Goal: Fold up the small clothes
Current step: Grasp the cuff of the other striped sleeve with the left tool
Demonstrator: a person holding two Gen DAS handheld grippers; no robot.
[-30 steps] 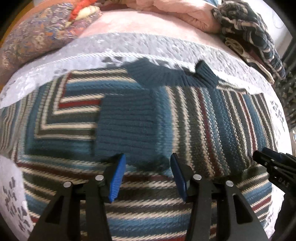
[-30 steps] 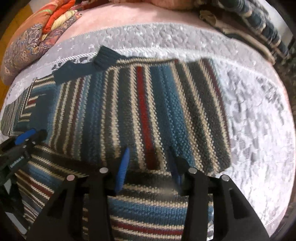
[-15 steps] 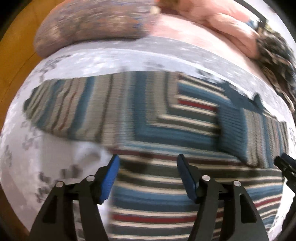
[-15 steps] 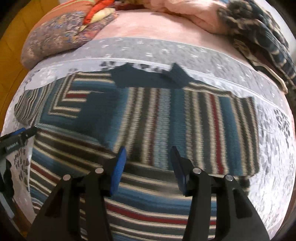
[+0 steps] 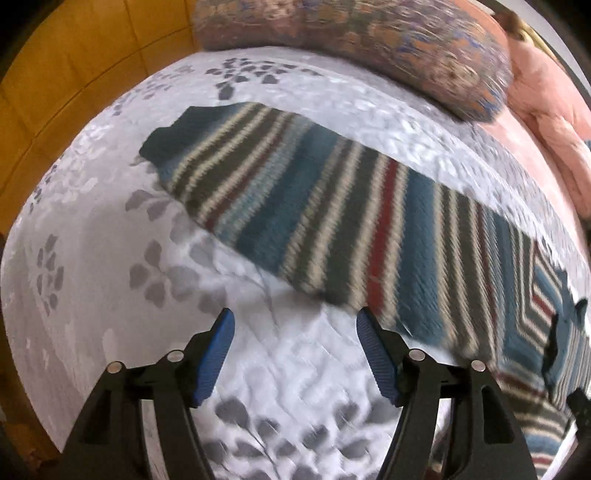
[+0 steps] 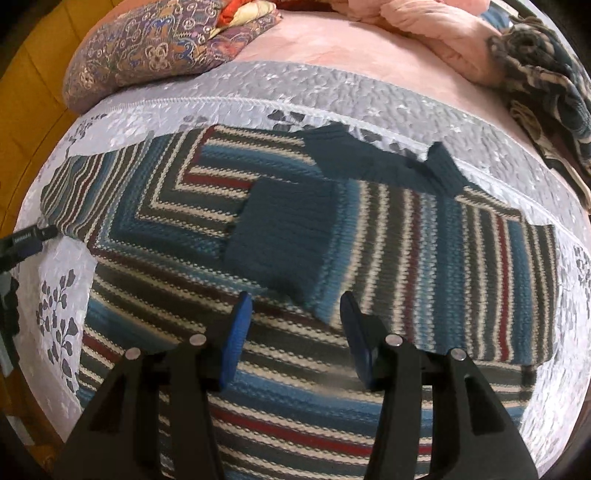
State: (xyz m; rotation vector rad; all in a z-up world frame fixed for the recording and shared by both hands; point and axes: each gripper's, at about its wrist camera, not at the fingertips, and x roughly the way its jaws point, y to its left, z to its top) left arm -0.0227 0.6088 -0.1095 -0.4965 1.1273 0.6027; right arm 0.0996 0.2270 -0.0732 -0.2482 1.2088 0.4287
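Note:
A striped knit sweater (image 6: 424,266) in teal, dark green, cream and red lies flat on a grey-white floral bedspread (image 5: 92,258). One sleeve is folded across the body, and its teal cuff (image 6: 280,240) rests near the middle, below the teal collar (image 6: 369,162). The other sleeve (image 5: 314,206) stretches out straight, ending in a dark cuff (image 5: 166,144). My left gripper (image 5: 294,332) hangs open over bare bedspread just short of that sleeve. My right gripper (image 6: 295,314) is open above the sweater body, just in front of the folded cuff.
A patterned paisley pillow (image 6: 147,55) and a pink blanket (image 6: 424,33) lie at the back of the bed. A dark patterned pile of clothes (image 6: 546,85) sits at the far right. Yellow-brown floor (image 5: 55,74) shows past the bed's left edge.
My left gripper has swung left, off the sweater body to the outstretched sleeve. The right gripper's view has drifted left to the folded cuff. Both have stayed open.

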